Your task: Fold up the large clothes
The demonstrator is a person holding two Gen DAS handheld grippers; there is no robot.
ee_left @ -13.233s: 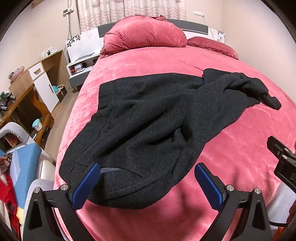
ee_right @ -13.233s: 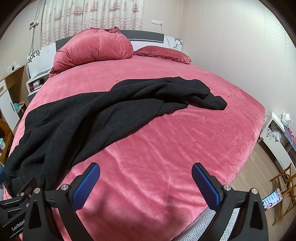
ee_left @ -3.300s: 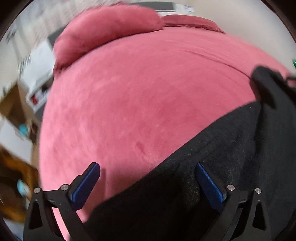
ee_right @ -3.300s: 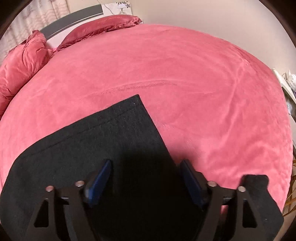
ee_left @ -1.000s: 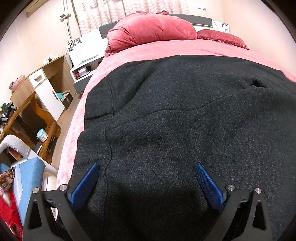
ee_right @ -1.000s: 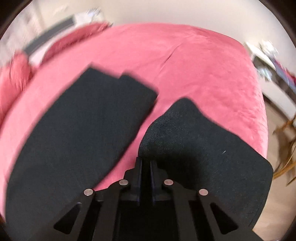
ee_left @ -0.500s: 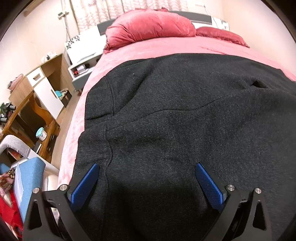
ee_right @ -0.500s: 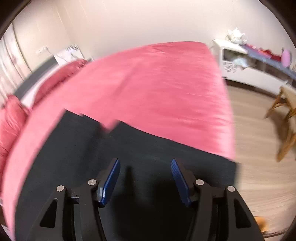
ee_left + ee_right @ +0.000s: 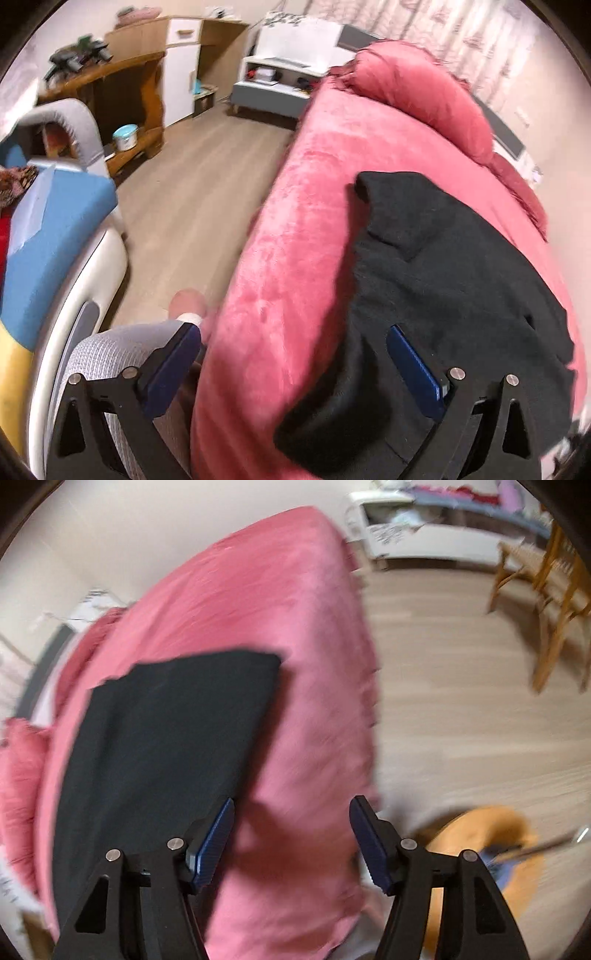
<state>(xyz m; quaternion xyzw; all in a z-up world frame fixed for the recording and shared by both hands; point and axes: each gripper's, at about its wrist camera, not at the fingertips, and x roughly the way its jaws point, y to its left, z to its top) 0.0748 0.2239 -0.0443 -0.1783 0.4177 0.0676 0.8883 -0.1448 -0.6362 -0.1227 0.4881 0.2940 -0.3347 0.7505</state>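
Both tongs are standing open over the near edge of the bed, gripping nothing. On the left tongs (image 9: 291, 363), the blue pads are spread wide: the right-hand pad is lying over the black coat (image 9: 454, 280), the other is sitting off the mattress, above a grey-clad knee (image 9: 110, 354) and the wooden floor (image 9: 184, 199). A second ago this same view was looking straight up the bed with the coat filling it; now it is tilted and swung toward the bed's left side, taking in the desk (image 9: 110, 85) and the blue chair (image 9: 48, 229).

On the right tongs (image 9: 291, 840), the jaws have just been opening, with only pink bedcover (image 9: 280, 849) showing between the pads. A second back they were pinched shut on a fold of black cloth. That cloth is now lying flat, a squared corner of the coat (image 9: 166, 731) resting up and to the left of the pads, apart from them. The view here is blurred and has swung toward the bed's right edge, where a wooden chair (image 9: 546, 590) and something orange (image 9: 480, 849) on the floor are showing.

Across the bed, the coat is lying spread out, reaching from near the big pink pillow (image 9: 417, 92) down over the near edge.
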